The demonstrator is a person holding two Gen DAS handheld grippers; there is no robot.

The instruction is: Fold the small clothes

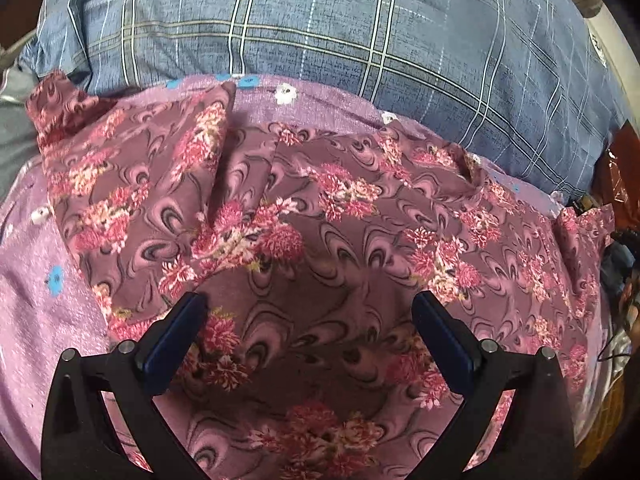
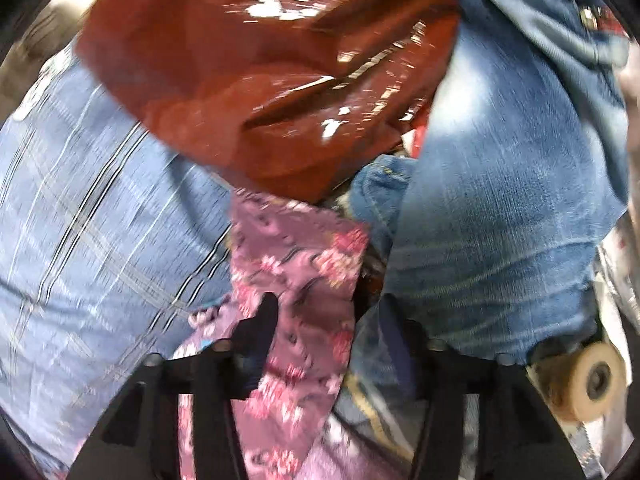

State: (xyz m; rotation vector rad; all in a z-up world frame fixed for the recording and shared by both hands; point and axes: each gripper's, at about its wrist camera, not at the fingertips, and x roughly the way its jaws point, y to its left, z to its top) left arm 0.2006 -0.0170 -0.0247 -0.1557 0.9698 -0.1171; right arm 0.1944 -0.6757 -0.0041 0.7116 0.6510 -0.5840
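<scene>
Garment (image 1: 320, 216): maroon-pink floral cloth, spread over a lilac sheet (image 1: 36, 280) w/ blue and white flower dots. Covers most of the left wrist view.
Long axis: runs left-right across the left view; one end near the left edge, other end reaching the right edge by the dark clutter.
Lie: mostly flat; left part doubled over, w/ a diagonal fold edge (image 1: 224, 148) running from top centre down toward the middle. Small tab sticks up at the top-left corner.
Backdrop: blue plaid fabric (image 1: 320, 32) lies behind the garment's far edge.
L gripper (image 1: 308, 312): fingers wide apart, over the garment's near-centre area; nothing between the blue pads (image 1: 176, 340). Contact w/ cloth: cannot tell.
R gripper (image 2: 328, 320): view motion-blurred. A strip of the garment (image 2: 296, 280) runs from the near edge up between the fingers, long axis pointing away from the camera. Jaws look set apart w/ cloth in the gap; clamped or not: cannot tell.
R surroundings: blue plaid (image 2: 92, 208) to the left, glossy red-brown bag (image 2: 280, 72) ahead, jeans (image 2: 500, 184) to the right, cream wheel (image 2: 596, 376) at lower right.
</scene>
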